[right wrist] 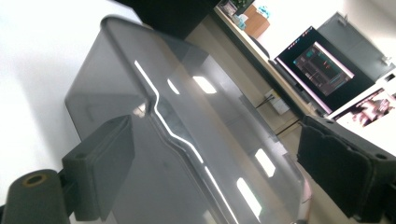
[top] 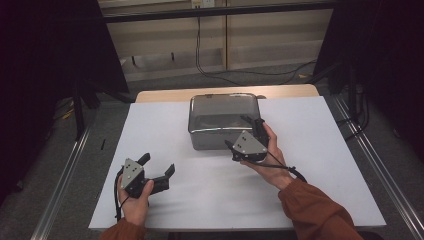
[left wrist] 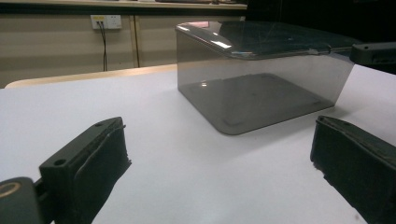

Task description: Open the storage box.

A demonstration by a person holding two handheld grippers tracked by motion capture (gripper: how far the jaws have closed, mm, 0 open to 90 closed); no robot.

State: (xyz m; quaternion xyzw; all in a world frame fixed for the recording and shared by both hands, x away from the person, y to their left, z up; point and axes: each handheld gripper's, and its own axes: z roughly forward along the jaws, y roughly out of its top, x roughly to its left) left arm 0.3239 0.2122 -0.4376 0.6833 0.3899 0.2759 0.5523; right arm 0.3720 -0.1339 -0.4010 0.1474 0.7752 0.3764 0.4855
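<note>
Toward seven o'clock on the white table [top: 310, 200], the left gripper [top: 159, 173] is resting low with jaws spread wide, holding nothing. At centre, toward twelve o'clock, the smoky transparent lidded box [top: 222, 120] is sitting closed. At its four o'clock corner, the right gripper [top: 246, 135] is hovering, jaws spread astride the lid's edge. Judging by looks, the box is light, stiff, slick plastic; gripping the lid rim seems best.

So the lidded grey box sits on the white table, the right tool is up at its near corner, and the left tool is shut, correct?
Not quite: the left tool is open, jaws wide apart with nothing between them, as the left gripper view shows. The rest holds: the lidded box sits on the table, right tool at its near corner.
</note>
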